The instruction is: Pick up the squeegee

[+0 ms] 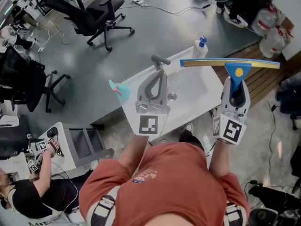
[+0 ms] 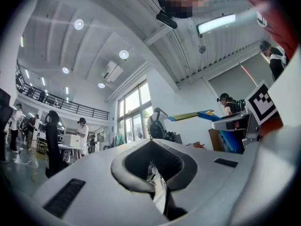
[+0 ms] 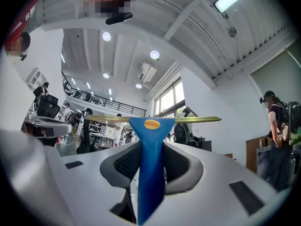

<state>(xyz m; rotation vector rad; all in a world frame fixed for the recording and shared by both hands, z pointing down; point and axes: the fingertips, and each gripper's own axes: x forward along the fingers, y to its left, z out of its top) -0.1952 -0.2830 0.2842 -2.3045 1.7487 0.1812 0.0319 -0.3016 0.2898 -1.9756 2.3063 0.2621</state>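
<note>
Two grey fingers (image 3: 121, 166) on my right gripper (image 3: 150, 169) are all that carry the blue-handled squeegee with a long yellow-green blade (image 3: 151, 126), and that is where I see the trouble. I judge the grip to sit low on a tapering handle with the wide blade riding above it. A quick tilt of my wrist could let the head swing, or let the handle slide down through the pads. The blade's left end also hangs near my left gripper (image 1: 160, 62); bringing my hands together could knock it askew. Lowering carelessly might clip the white spray bottle with a blue cap (image 1: 201, 46) at the far edge of the white counter (image 1: 197, 91).

The squeegee stands upright, its handle pinched between my right fingers. The blade lies crosswise just past their tips, lifted well clear of the counter. The pickup looks done to me.

My left fingers are closed together with nothing between them, raised beside the right.
</note>
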